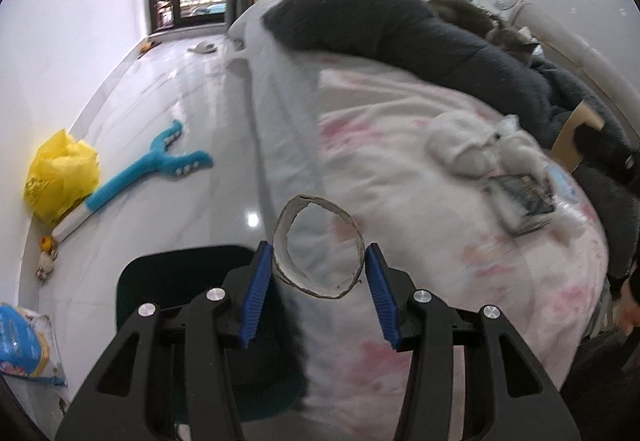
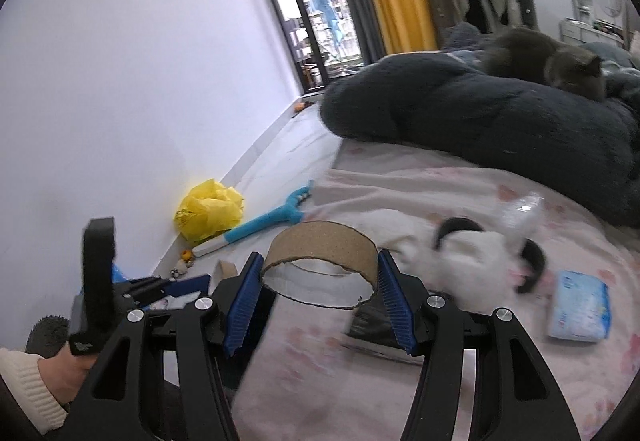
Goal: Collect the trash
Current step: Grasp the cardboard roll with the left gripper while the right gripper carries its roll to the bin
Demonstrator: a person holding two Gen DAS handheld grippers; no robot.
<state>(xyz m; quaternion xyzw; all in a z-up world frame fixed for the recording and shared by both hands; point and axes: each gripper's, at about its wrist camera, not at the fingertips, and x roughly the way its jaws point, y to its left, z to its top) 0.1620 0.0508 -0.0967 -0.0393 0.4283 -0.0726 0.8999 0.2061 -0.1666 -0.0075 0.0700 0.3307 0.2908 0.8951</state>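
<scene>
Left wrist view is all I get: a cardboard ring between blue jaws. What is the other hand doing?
Observer: The right gripper is clamped on a cardboard ring of its own, a wider brown band.
Operator: Can you see whoever holds these tools?
Observer: Only a hand in a cream ribbed sleeve, gripping a black handle.
Operator: There's a grey blur on the bed. What is it?
Observer: A grey cat, lying on the dark blanket.
</scene>
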